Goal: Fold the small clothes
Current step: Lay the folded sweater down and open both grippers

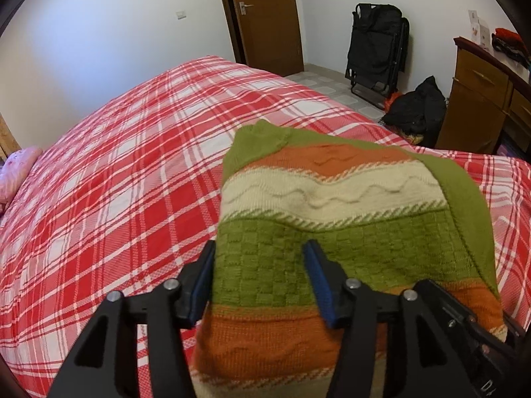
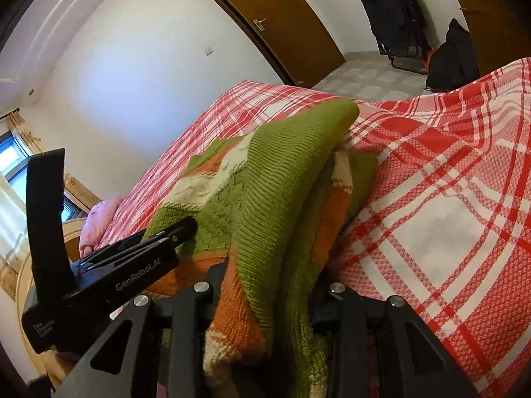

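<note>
left hand-held gripper (image 1: 262, 278) stands spread over the near left edge of the folded striped sweater (image 1: 348, 205) on the plaid bed (image 1: 116, 165), pads not pressing; right hand-held gripper (image 2: 265, 301) pinches the sweater's bunched near right edge

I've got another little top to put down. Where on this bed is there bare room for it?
The widest bare stretch of the plaid bedspread lies left of the striped knit sweater, running back to the pink pillow and the wall. A second patch shows right of the sweater in the right wrist view. The near edge is crowded: the left gripper and right gripper are both at the sweater.
</note>
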{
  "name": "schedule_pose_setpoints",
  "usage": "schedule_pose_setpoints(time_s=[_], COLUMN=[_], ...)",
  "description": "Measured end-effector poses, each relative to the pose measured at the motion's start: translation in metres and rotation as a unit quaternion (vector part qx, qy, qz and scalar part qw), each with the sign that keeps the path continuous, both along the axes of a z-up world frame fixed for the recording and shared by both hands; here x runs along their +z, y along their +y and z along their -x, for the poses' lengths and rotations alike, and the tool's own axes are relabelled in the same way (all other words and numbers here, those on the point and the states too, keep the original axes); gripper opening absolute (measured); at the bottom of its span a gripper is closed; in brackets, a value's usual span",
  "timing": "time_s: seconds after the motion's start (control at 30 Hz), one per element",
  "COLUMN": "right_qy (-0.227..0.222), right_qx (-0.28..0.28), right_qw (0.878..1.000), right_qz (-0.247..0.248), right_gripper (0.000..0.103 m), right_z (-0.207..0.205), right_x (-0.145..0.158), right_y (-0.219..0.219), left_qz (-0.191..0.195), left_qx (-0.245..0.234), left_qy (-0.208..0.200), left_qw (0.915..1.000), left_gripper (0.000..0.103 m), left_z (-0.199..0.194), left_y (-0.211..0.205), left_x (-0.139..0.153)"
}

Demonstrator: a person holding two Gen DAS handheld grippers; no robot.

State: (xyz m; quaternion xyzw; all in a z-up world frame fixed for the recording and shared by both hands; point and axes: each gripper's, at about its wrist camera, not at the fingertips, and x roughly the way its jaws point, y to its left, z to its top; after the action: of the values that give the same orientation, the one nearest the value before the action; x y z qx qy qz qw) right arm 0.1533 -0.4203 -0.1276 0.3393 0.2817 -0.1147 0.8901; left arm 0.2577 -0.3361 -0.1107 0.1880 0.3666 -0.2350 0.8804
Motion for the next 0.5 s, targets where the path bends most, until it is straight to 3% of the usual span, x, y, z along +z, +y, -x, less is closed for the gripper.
schedule_pose_setpoints(time_s=[0.23,0.3,0.37,0.43,0.47,0.5], right_qy=[0.002,-0.002,-0.007,-0.006,-0.002,0.003], right_qx=[-0.008,-0.022,-0.04,-0.047,-0.042,-0.032], right_qw=[0.999,0.999,0.999,0.996,0.993,0.99], right_qz=[-0.041,-0.034,0.004,0.082,0.112,0.135], right_gripper=[0.047,0.046,0.046,0.032,0.014,0.013], right_z=[0.015,0.027,0.038,0.041,0.038,0.033], right_x=[0.001,0.008,0.022,0.043,0.05,0.057], right_y=[-0.01,-0.009,-0.002,0.01,0.015,0.018], left_qz=[-0.006,-0.002,0.001,0.003,0.004,0.006], left_qx=[0.016,0.023,0.026,0.028,0.029,0.029], left_qy=[-0.007,-0.013,-0.013,-0.009,-0.007,-0.004], left_qw=[0.9998,0.9997,0.9996,0.9996,0.9996,0.9995], left_gripper=[0.068,0.069,0.069,0.069,0.069,0.069], left_z=[0.004,0.007,0.009,0.013,0.014,0.016], left_y=[0.014,0.022,0.029,0.034,0.037,0.039], left_x=[0.005,0.01,0.011,0.012,0.012,0.012])
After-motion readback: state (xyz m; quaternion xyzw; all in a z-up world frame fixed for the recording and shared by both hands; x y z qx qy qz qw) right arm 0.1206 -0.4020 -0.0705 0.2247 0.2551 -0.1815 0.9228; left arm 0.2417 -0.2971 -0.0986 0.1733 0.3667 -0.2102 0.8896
